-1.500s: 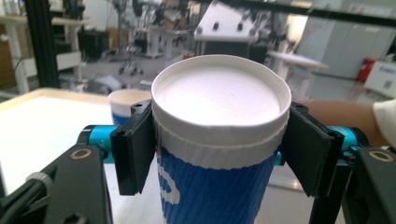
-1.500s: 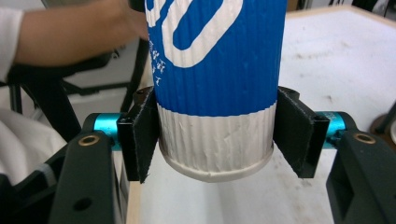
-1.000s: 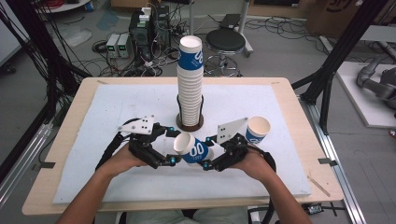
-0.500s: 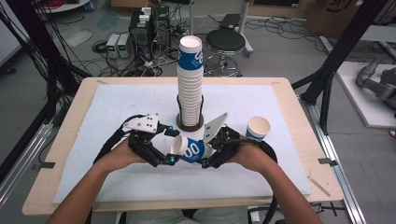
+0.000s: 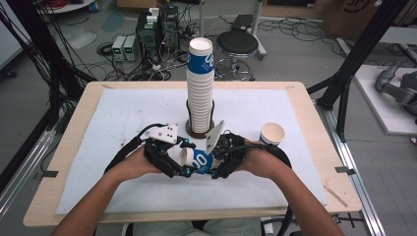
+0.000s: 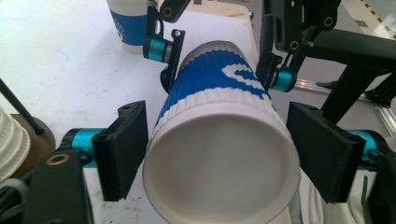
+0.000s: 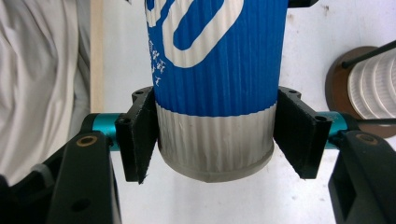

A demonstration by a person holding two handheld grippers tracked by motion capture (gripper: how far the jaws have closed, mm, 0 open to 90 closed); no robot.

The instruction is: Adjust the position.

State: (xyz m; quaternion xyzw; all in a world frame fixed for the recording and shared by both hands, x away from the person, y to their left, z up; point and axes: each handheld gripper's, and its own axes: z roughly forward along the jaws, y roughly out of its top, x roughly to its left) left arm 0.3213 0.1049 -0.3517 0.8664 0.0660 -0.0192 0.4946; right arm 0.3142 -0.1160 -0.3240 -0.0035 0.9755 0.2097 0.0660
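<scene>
1. I see the blue cup (image 5: 199, 161) lying sideways just in front of the cup stack (image 5: 200, 88).
2. My right gripper (image 5: 221, 164) pinches its base.
3. My left gripper (image 5: 178, 163) has just been closing around its rim; whether its pads touch, I cannot tell.
</scene>
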